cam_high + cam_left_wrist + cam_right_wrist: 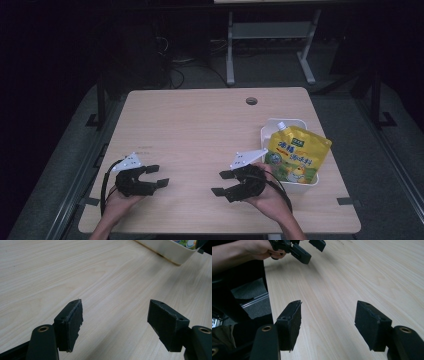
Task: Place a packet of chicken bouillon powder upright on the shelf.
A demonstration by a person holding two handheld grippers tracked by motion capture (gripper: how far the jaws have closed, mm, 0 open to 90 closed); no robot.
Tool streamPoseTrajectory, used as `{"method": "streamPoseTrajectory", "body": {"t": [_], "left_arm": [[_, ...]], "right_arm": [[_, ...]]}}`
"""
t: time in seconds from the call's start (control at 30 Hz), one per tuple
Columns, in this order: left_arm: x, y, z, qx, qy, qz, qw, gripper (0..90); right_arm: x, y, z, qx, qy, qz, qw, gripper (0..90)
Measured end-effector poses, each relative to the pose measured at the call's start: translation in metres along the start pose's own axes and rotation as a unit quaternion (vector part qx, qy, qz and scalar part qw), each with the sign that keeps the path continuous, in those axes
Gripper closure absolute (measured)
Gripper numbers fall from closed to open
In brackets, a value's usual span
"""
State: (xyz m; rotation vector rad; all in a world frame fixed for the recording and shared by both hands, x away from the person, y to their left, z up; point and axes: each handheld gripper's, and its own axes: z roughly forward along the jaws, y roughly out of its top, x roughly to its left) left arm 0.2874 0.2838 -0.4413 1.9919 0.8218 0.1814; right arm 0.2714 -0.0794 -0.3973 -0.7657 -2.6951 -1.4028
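A yellow spouted pouch (pixel 296 152) with green print leans in a white tub (pixel 280 125) at the table's right side. My right gripper (pixel 221 183) is open just left of the tub, pointing left, with nothing between its jaws. My left gripper (pixel 157 176) is open near the front left of the table, pointing right, and holds nothing. In the left gripper view the open jaws (pixel 115 315) frame bare wood, with the tub's wall (pixel 167 250) far ahead. In the right gripper view my own jaws (pixel 328 320) stand wide apart and the left gripper (pixel 308 250) shows in a hand at top.
The light wood table (pixel 200 130) has a round cable hole (pixel 251 101) near its far edge. Behind it stands a grey metal table frame (pixel 270 35) on a dark floor. Table edges fall off on the left and front.
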Motion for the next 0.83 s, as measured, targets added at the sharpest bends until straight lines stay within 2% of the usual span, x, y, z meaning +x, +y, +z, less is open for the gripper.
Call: {"method": "streamPoseTrajectory", "body": {"t": [0.37,0.67,0.83], "left_arm": [[-0.001,0.0,0.0,0.001,0.001,0.0,1.0,24.4],[-0.006,-0.001,0.003,0.011,0.001,0.012,0.9999,23.2],[-0.005,-0.001,0.001,0.009,0.002,0.013,0.9999,23.1]], "right_arm": [[-0.003,-0.004,0.019,0.01,-0.013,0.008,0.9998,35.8],[0.001,-0.018,0.029,0.014,-0.03,0.017,0.9993,35.9],[0.003,-0.023,0.033,0.018,-0.03,0.027,0.999,35.4]]}}
